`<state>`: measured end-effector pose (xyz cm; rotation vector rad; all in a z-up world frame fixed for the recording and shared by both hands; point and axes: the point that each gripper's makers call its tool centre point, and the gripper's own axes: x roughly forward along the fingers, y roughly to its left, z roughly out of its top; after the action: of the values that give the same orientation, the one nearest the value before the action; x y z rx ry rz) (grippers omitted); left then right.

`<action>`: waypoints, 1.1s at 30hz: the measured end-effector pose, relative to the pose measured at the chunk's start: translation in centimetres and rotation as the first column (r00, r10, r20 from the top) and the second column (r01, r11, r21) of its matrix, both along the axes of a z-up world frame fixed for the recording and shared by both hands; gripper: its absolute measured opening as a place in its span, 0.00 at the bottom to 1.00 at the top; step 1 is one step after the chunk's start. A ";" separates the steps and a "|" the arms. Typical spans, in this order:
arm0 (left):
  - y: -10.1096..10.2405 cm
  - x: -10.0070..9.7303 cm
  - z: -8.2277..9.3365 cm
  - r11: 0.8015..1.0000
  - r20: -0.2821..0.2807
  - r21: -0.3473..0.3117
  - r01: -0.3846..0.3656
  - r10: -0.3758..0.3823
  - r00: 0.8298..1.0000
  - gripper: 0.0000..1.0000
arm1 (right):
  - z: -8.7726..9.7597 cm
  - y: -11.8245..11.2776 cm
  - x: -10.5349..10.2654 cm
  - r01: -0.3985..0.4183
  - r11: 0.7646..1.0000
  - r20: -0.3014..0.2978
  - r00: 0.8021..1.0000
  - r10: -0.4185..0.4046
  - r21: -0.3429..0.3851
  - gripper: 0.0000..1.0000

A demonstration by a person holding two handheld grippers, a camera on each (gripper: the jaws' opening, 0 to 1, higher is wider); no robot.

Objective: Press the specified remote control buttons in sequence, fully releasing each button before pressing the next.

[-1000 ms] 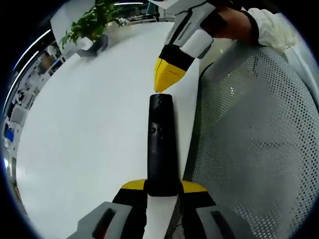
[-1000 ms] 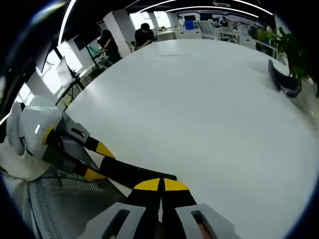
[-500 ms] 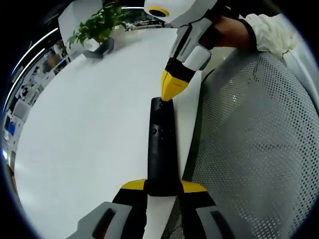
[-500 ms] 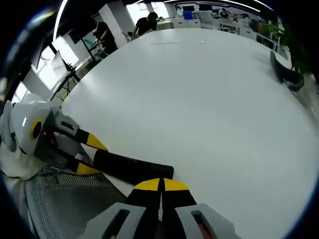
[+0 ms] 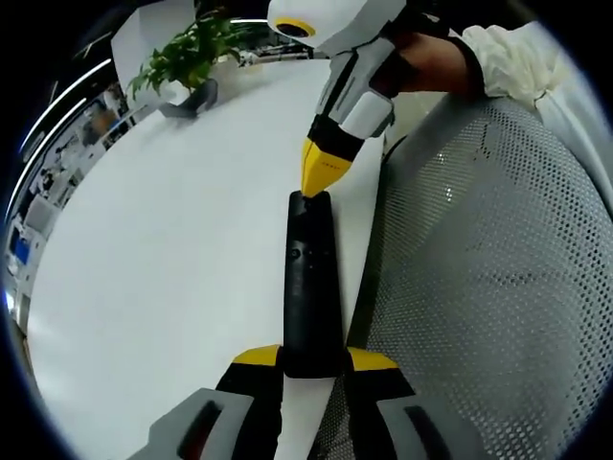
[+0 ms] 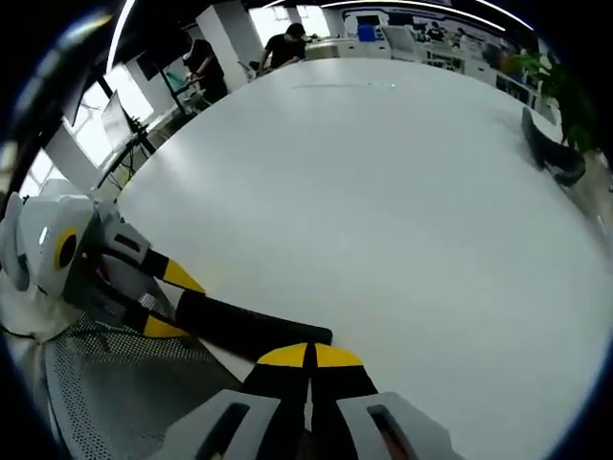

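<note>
A long black remote control (image 5: 309, 283) lies lengthwise along the near edge of the white table (image 5: 172, 220), and my left gripper (image 5: 313, 358) is shut on its near end. My right gripper (image 5: 312, 186) comes down from the top of the left gripper view, shut, its yellow tip touching the remote's far end. In the right gripper view the shut right gripper (image 6: 308, 356) sits over the end of the remote (image 6: 251, 326), whose other end is held by the left gripper (image 6: 172, 302) at the lower left.
A grey mesh chair back (image 5: 479, 278) stands against the table's edge beside the remote. A potted plant (image 5: 187, 48) and a dark object (image 5: 196, 96) sit at the table's far side. People (image 6: 283, 43) work at desks beyond the table.
The right gripper's tip has come down onto the remote's far end. Both views have shifted slightly with the hands.
</note>
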<state>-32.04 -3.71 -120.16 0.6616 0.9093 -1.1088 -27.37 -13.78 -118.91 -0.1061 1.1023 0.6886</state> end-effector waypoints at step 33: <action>-1.2 0.6 0.7 0.941 -0.043 -0.238 -0.243 0.239 0.970 0.25 | 0.2 0.1 0.1 0.028 0.999 -0.004 1.000 -0.028 0.036 0.00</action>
<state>-31.44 -4.92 -119.51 0.3319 0.8258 -0.9838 -27.26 -13.72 -118.75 -0.0587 1.0925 0.6839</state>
